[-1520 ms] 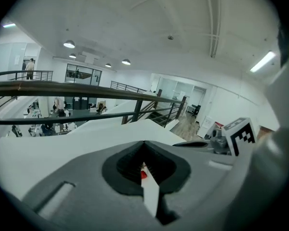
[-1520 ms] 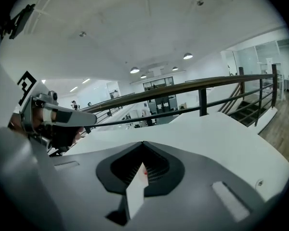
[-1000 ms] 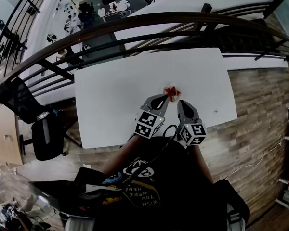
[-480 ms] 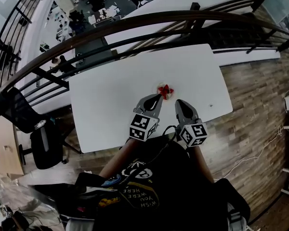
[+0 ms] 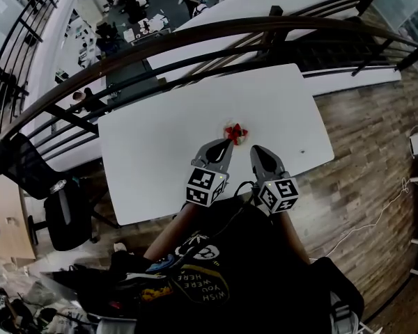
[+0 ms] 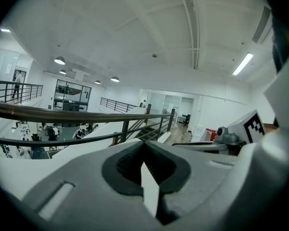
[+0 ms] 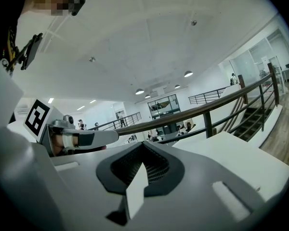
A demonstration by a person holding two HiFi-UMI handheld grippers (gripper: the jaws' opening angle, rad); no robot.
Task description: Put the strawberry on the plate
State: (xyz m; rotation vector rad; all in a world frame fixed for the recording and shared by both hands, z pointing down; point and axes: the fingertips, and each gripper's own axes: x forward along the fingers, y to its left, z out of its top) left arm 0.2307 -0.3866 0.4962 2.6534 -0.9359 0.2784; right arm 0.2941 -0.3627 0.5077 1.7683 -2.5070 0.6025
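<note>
In the head view a red strawberry (image 5: 235, 131) lies on a small pale plate (image 5: 242, 138) near the middle of the white table (image 5: 153, 145). My left gripper (image 5: 225, 145) is shut and empty, its tip just short of the plate's near left side. My right gripper (image 5: 253, 151) is also shut and empty, a little nearer to me and to the right of the plate. In the left gripper view the left gripper (image 6: 145, 144) shows its jaws meeting, with no strawberry in sight. The right gripper view shows the right gripper (image 7: 143, 146) the same way.
A dark curved railing (image 5: 195, 37) runs along the table's far side, with a drop to a lower floor behind it. A black chair (image 5: 63, 207) stands left of the table. Wooden floor (image 5: 362, 152) lies to the right.
Both grippers have lifted a little and eased back from the plate. The strawberry stays on the plate. Both stay shut.
</note>
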